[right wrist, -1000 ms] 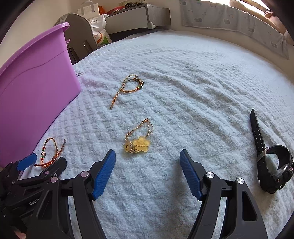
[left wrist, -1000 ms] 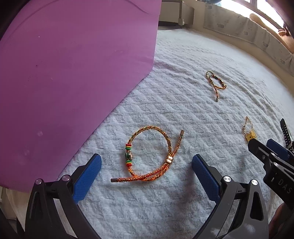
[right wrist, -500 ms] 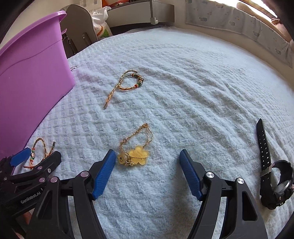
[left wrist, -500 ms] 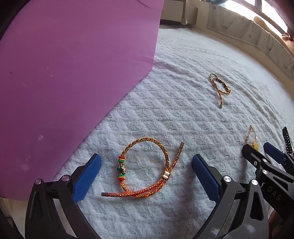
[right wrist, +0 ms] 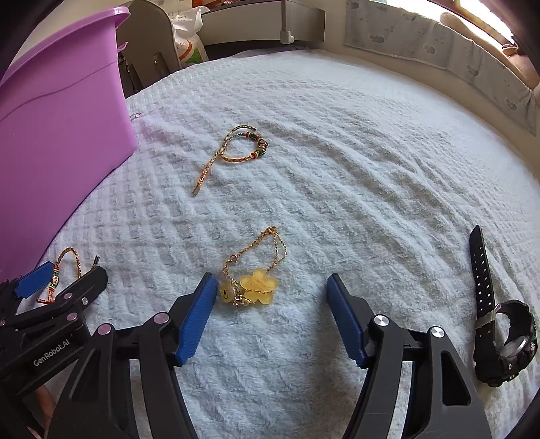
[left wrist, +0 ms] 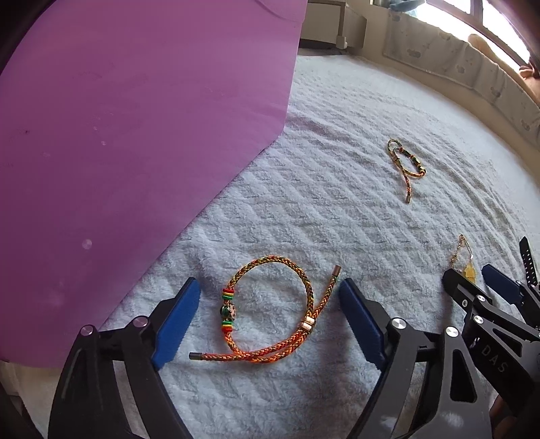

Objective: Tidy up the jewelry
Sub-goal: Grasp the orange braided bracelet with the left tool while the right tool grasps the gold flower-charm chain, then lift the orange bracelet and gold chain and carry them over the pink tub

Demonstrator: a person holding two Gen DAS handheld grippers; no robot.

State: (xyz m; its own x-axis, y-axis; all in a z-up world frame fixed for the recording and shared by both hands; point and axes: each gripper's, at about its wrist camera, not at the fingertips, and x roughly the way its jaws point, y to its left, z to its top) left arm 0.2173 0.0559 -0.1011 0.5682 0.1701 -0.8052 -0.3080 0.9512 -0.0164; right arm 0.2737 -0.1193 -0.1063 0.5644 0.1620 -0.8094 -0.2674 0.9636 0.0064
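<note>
Both grabs look imminent: the left gripper (left wrist: 270, 317), fingers apart, straddles the orange braided cord bracelet (left wrist: 270, 317) on the white towel (left wrist: 337, 209), and the right gripper (right wrist: 270, 307), likewise spread, frames the gold chain with yellow flower charm (right wrist: 256, 280), each needing to lower and close, purple plastic bin (right wrist: 57, 141) at ten o'clock.

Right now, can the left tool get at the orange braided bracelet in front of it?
Probably yes. The left tool is open, the orange braided bracelet lies flat between its fingers, and nothing covers it on the white blanket.

Daylight is admitted from the window (left wrist: 489, 20) at upper right, where the highlights are blown out. The towel (right wrist: 337, 152) is evenly lit, with soft shadows. Edges are bent by fisheye distortion and darkened at the corners.
</note>
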